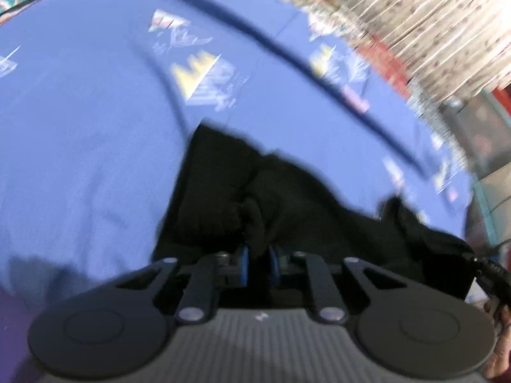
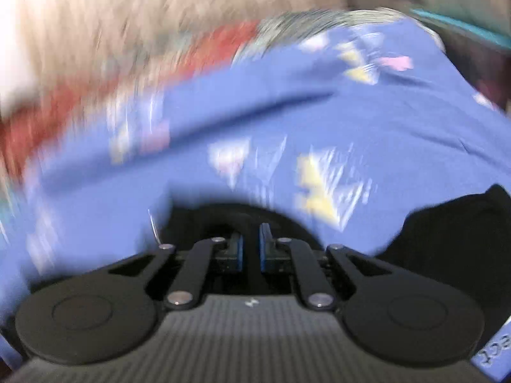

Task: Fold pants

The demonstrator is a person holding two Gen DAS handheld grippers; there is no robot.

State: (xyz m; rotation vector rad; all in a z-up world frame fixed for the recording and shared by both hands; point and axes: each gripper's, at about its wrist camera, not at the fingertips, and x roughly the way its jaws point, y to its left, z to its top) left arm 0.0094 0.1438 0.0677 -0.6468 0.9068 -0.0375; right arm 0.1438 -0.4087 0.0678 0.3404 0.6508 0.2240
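The black fabric pants (image 1: 287, 198) lie bunched on the blue patterned bedsheet (image 1: 80, 127). My left gripper (image 1: 258, 252) pinches a fold of them between nearly closed blue pads. My right gripper (image 2: 251, 245) is also nearly closed; black cloth sits around its pads, but I cannot tell whether it grips.

Left gripper (image 1: 258, 249) is sitting at lower centre of its frame, jaws pinching together on a bunched fold of black pants (image 1: 287, 198), blue pads (image 1: 244, 263) nearly meeting. Right gripper (image 2: 251, 242) is sitting lower centre of its frame, jaws drawn close with a narrow gap; whether cloth is between them is unclear. Both views are motion-blurred.
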